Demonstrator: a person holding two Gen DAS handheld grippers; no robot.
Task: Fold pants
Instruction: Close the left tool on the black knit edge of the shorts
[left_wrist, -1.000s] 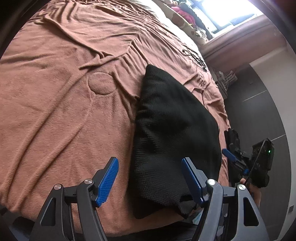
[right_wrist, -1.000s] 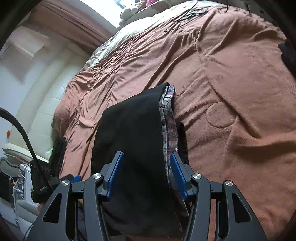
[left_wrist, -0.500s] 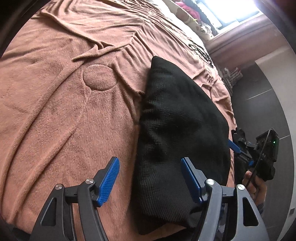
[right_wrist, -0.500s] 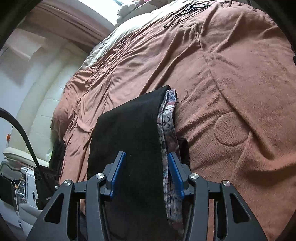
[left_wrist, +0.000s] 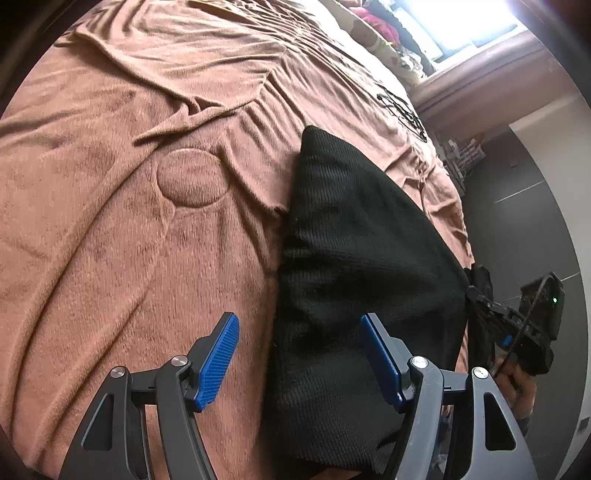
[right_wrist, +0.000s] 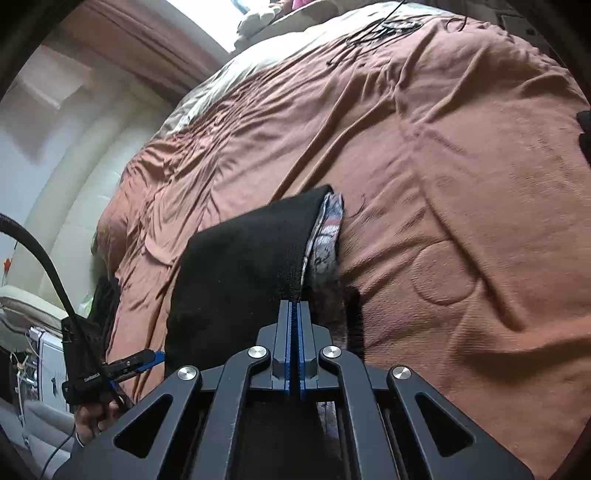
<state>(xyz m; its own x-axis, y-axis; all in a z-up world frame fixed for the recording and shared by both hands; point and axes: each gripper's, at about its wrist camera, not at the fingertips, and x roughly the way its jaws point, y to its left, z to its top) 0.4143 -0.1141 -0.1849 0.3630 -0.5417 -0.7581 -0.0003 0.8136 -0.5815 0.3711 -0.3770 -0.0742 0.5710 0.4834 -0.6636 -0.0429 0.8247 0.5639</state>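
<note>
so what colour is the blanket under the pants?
Brownish-pink blanket; the pants are black. Clearest in the left wrist view.

Black pants (left_wrist: 362, 266), folded, flat on brown bedspread (left_wrist: 122, 229).

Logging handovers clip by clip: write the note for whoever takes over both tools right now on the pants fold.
Right tool: jaws fully shut at the pants' near edge; whether fabric is pinched cannot be told.
Left tool: open, holding nothing, one finger over the blanket, the other over the pants.
Pants: compact black bundle on the blanket near the bed's edge, patterned lining showing along one side.
Done: pants look already folded over.
Left: probably check the right grip, grab with the left, finish or tidy the fold.
</note>
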